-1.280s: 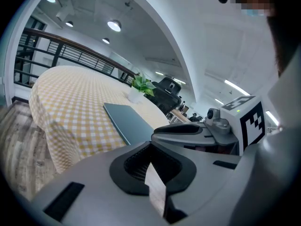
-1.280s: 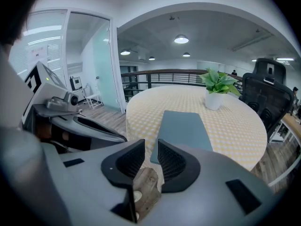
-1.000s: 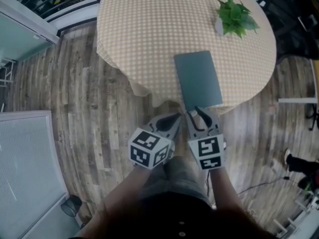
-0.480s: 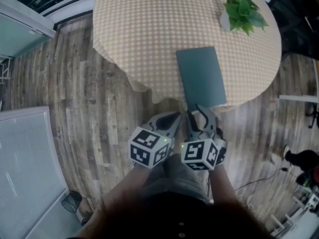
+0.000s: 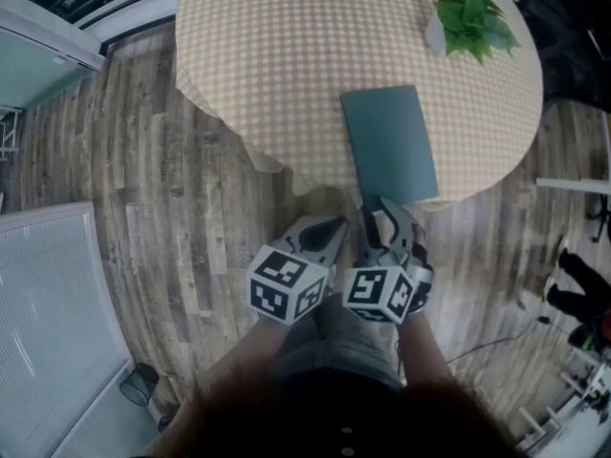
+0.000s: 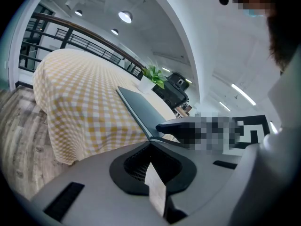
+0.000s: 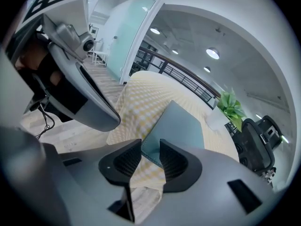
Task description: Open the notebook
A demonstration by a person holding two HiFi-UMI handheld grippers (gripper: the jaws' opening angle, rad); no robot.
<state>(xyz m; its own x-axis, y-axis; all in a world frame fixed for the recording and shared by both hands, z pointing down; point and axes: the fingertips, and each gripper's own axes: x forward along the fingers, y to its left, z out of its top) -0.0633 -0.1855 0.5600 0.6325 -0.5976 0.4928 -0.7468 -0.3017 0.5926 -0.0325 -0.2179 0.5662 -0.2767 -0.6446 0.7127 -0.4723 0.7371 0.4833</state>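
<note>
A closed grey-green notebook [image 5: 389, 146] lies flat on the round table's yellow checked cloth [image 5: 286, 55], its short end at the near edge. My right gripper [image 5: 380, 216] hovers just short of that end, rolled sideways. Its jaws have just been opening and stand open with nothing between them. In the right gripper view the notebook [image 7: 181, 126] shows its near corner beyond the right gripper [image 7: 149, 147]. My left gripper [image 5: 332, 227] hangs beside it to the left, off the table, jaws together and empty. The left gripper [image 6: 150, 144] faces the notebook [image 6: 141, 109] edge-on.
A potted green plant [image 5: 473, 22] stands at the table's far right. The cloth hangs over the table's near edge [image 5: 315, 194]. Wooden floor [image 5: 172, 208] lies to the left, with a glass partition [image 5: 48, 36]. A small bin [image 5: 138, 389] and someone's foot [image 5: 573, 294] are on the floor.
The right gripper has rolled, so its marker cube now shows two faces, and its jaws stand wider. Both grippers sit slightly lower. The notebook has not moved on the table.
</note>
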